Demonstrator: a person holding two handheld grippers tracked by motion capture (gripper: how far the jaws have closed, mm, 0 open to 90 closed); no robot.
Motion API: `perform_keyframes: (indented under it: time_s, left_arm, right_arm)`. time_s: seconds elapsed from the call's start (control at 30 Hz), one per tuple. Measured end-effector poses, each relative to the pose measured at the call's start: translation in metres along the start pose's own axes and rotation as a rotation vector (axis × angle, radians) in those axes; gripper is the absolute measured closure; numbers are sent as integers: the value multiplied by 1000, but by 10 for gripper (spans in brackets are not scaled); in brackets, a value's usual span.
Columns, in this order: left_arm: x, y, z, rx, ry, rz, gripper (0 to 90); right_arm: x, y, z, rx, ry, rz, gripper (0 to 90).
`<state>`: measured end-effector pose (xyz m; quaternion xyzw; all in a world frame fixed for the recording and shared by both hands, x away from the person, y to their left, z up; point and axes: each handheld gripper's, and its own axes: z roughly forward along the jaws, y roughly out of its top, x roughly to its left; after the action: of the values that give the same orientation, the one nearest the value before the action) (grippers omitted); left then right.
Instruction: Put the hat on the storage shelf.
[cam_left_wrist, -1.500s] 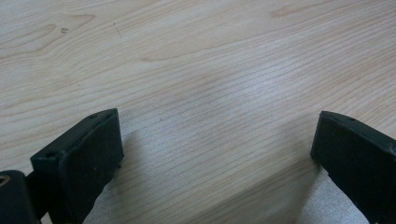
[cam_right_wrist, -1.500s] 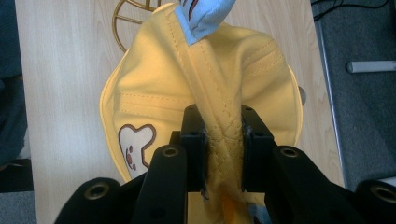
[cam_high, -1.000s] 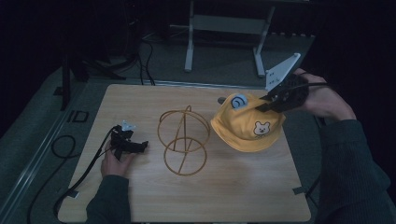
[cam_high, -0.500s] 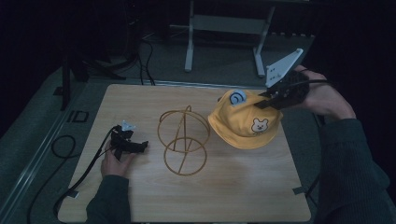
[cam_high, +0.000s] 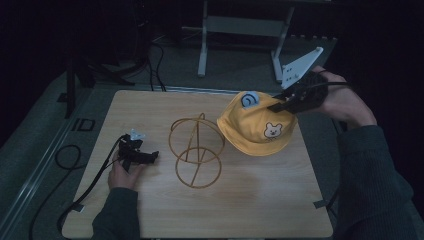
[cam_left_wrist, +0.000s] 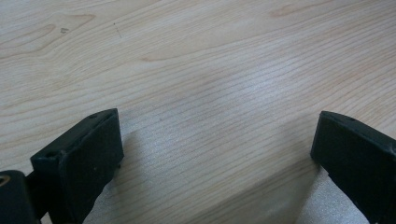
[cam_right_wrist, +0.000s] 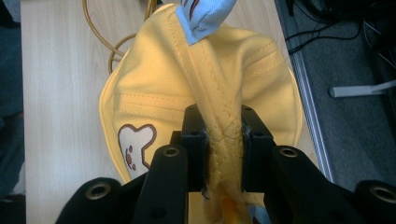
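A yellow cloth hat (cam_high: 255, 125) with a bear patch and a blue ear hangs tilted over the right part of the wooden table (cam_high: 150, 215), lifted off it. My right gripper (cam_high: 280, 106) is shut on the hat's crown; in the right gripper view the yellow hat (cam_right_wrist: 201, 88) is pinched between the jaws at my right gripper (cam_right_wrist: 223, 140). A gold wire stand (cam_high: 196, 149) of crossed hoops sits mid-table, just left of the hat. My left gripper (cam_high: 150, 156) rests at the left on the table, and my left gripper (cam_left_wrist: 217, 154) is open over bare wood.
Black cables (cam_high: 65, 160) trail off the table's left edge onto the grey floor. A grey metal frame (cam_high: 240, 30) stands beyond the far edge. The table's front half is bare wood.
My right gripper has carried the hat slightly left and up, toward the wire stand. The left gripper has stayed put.
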<state>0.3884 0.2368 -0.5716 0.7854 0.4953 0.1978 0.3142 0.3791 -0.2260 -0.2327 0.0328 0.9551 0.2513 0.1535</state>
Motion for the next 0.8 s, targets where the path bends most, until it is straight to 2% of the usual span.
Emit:
perform_keyframes:
  time_s: [0.33,0.8]
  left_arm:
    - [0,0,0,0,0,0,21]
    - [0,0,0,0,0,0,21]
  right_arm:
    - [-2,16,4,-46,-1,-7,760]
    - [-2,29,7,-94,-13,-11,760]
